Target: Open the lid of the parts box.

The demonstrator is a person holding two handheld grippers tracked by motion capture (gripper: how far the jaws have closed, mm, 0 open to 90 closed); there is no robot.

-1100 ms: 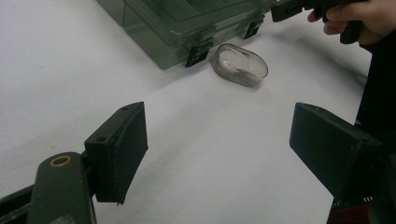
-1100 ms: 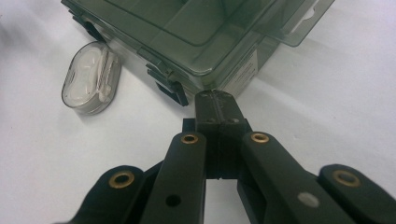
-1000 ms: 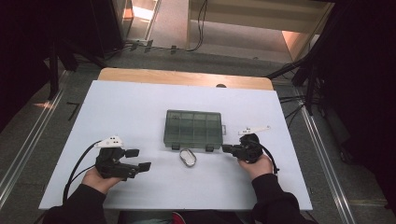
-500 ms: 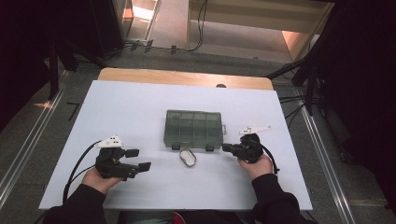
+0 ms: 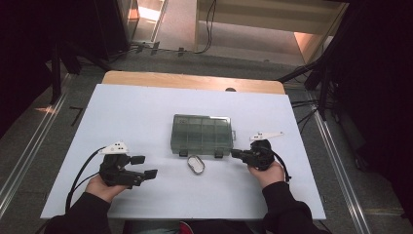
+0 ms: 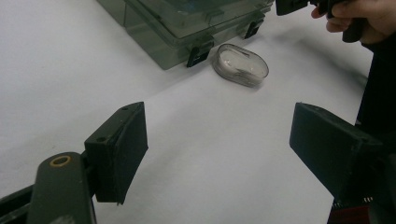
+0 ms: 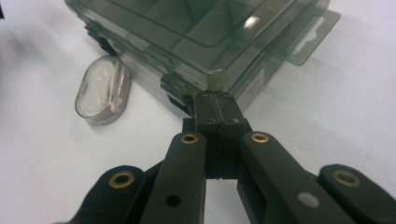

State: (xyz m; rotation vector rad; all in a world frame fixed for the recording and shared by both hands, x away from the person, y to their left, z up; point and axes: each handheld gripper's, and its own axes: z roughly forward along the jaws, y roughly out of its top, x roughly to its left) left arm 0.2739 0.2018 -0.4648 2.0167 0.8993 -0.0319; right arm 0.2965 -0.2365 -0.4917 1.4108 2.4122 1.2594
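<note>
Compartment box [image 5: 201, 135] — smoke-tinted clear plastic, lid down, sits at the centre of the high view on the white tabletop [image 5: 146, 107]. Two dark latches on its near edge; both look down, the right one [image 5: 219, 153] just beside the tip of the right tongs [image 5: 235, 153]. In the right gripper view the box [image 7: 201, 42] fills the upper half of the frame and the pressed-together jaw tips meet the latch area at centre frame. Whether they touch the latch or stop just short — cannot tell.

Small oval clear case [image 5: 196, 164] lies just below the box in the high view, between the two latches, apart from both tongs. Something pale inside it; too small to name. It appears upper centre in the left gripper view [image 6: 240, 64].

Right tongs: jaws fully together, nothing between them. Left tongs [image 5: 144, 166]: jaws spread wide, empty, lower left of the high view, well apart from box and case; in their own view the bare tabletop lies between the two pads [image 6: 123, 149].

Judgement on progress: early. Lid closed, latches not yet released, oval case untouched. Likely in hand: right tongs working the right latch. Left to do: free both latches, lift the lid, deal with the case.
</note>
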